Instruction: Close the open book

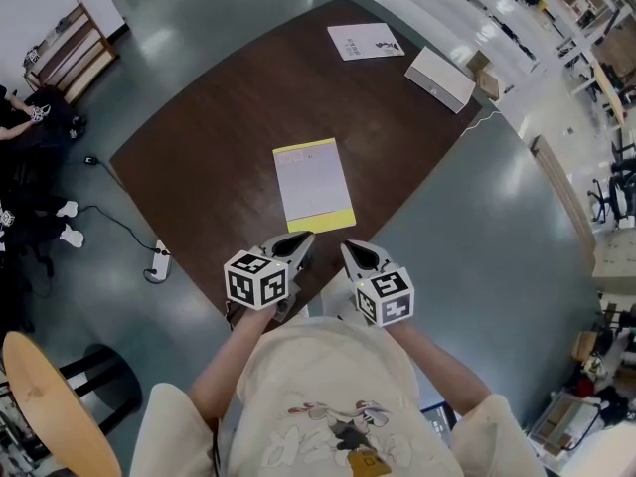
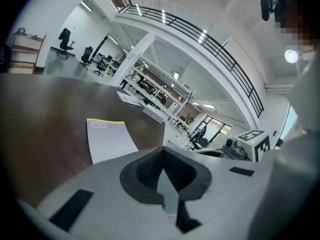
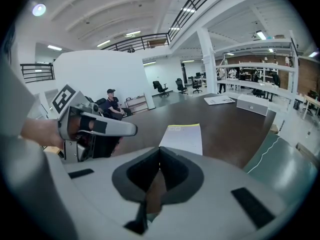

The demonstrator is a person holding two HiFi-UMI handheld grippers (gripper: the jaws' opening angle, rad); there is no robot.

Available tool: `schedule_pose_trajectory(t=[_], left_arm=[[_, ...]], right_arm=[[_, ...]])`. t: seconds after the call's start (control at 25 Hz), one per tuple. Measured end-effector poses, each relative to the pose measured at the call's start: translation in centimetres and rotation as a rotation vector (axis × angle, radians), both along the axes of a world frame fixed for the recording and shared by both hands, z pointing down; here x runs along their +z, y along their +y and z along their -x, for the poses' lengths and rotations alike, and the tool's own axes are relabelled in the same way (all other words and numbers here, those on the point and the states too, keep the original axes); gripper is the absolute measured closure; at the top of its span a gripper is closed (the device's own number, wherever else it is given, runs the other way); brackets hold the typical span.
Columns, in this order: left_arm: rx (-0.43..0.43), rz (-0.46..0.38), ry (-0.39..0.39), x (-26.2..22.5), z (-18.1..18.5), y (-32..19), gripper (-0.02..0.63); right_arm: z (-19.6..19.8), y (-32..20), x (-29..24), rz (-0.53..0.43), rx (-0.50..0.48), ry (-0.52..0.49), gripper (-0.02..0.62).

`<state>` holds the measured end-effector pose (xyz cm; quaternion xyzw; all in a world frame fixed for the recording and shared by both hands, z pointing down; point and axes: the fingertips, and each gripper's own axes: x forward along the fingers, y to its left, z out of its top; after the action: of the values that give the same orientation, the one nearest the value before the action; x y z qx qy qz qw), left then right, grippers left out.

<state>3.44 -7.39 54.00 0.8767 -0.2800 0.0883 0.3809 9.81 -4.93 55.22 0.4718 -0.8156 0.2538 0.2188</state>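
Note:
The book (image 1: 313,184) lies flat in the middle of the dark brown table (image 1: 219,137), showing one white face with yellow strips at its far and near edges. It also appears in the left gripper view (image 2: 107,140) and the right gripper view (image 3: 183,138). My left gripper (image 1: 302,238) is shut and empty, held over the table's near edge just short of the book's near left corner. My right gripper (image 1: 348,248) is shut and empty too, beside the left one, near the book's near right corner. Neither touches the book.
A white box (image 1: 440,78) and a printed sheet (image 1: 366,41) lie at the table's far side. A power strip (image 1: 159,261) with its cable lies on the floor to the left. A round wooden seat (image 1: 50,405) stands at lower left. A person (image 3: 114,104) sits far off.

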Motion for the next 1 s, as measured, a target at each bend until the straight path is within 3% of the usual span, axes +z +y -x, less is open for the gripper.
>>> schedule_pose_trajectory(t=[0.32, 0.68, 1.0], left_arm=[[0.002, -0.022, -0.021, -1.6, 0.4, 2.9, 0.600], [0.024, -0.045, -0.120, -1.6, 1.5, 6.5, 0.600], [0.030, -0.056, -0.113, -2.2, 1.9, 9.1, 0.601]], right_arm=[[0.1, 1.6, -0.7, -0.024, -0.002, 0.026, 0.590], [0.6, 2.6, -1.5, -0.049, 0.013, 0.003, 0.591], [1.6, 4.0, -2.0, -0.051, 0.014, -0.009, 0.591]])
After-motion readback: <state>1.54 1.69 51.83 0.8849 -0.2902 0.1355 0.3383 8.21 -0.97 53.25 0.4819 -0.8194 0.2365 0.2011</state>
